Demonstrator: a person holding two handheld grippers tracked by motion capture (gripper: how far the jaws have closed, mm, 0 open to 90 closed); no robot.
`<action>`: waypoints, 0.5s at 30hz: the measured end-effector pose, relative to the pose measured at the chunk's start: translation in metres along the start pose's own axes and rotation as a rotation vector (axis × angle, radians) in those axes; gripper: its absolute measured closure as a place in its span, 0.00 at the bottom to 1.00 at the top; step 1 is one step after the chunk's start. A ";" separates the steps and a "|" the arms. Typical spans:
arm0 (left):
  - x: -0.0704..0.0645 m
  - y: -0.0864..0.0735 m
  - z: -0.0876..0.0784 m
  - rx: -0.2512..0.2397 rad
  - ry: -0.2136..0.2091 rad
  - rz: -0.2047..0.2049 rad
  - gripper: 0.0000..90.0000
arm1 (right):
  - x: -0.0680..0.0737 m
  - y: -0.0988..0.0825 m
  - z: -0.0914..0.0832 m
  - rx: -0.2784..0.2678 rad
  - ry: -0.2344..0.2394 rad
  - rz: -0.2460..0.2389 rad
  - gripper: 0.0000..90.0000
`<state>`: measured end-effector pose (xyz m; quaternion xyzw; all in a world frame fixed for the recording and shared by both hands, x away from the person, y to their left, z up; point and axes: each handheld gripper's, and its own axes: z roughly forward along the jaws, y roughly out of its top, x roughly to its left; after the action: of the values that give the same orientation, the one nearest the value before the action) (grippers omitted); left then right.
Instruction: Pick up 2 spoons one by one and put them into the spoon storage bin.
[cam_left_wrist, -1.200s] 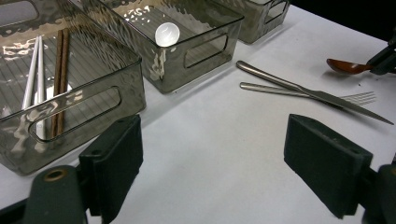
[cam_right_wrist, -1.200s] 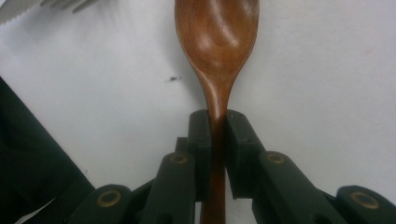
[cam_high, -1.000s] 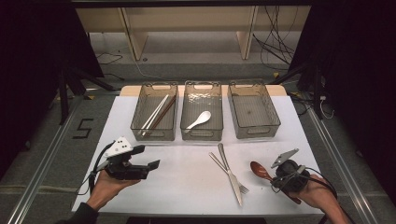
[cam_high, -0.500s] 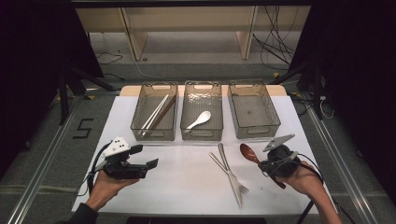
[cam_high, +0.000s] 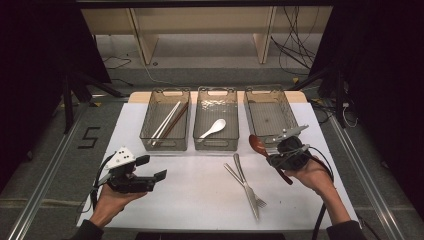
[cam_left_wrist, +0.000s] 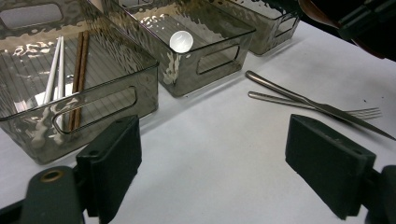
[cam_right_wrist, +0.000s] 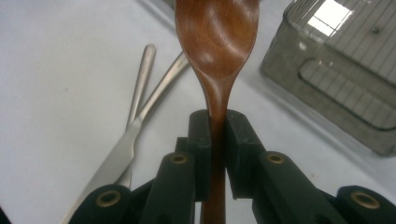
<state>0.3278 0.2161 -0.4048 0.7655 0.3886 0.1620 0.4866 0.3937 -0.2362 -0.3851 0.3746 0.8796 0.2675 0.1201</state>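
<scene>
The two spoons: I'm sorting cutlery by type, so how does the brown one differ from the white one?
The wooden spoon is dark reddish-brown; the white spoon is pale and glossy. The wooden spoon is clamped by its handle in the right gripper, off the table, while the white spoon lies loose in the middle bin. The wooden spoon's handle looks longer. Both have a rounded bowl and a single straight handle.

Fork (cam_high: 240, 178) and knife (cam_high: 248, 188) lie crossed, apparently touching; chopsticks (cam_high: 169, 121) binned.

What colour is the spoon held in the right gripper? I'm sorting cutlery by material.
Reddish-brown, like wood: the spoon, clearest in the right gripper view.
</scene>
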 end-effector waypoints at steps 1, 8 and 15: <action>0.000 0.000 0.000 0.000 -0.001 -0.001 0.20 | 0.000 0.003 0.000 -0.005 0.001 0.004 0.91; 0.000 -0.001 0.001 -0.005 -0.005 -0.001 0.19 | -0.003 0.031 0.007 -0.041 0.010 0.032 0.91; 0.000 0.000 0.001 -0.010 -0.006 0.004 0.18 | -0.002 0.061 0.018 -0.067 0.020 0.042 0.91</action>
<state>0.3282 0.2152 -0.4057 0.7642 0.3849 0.1624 0.4913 0.4392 -0.1955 -0.3657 0.3859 0.8633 0.3030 0.1184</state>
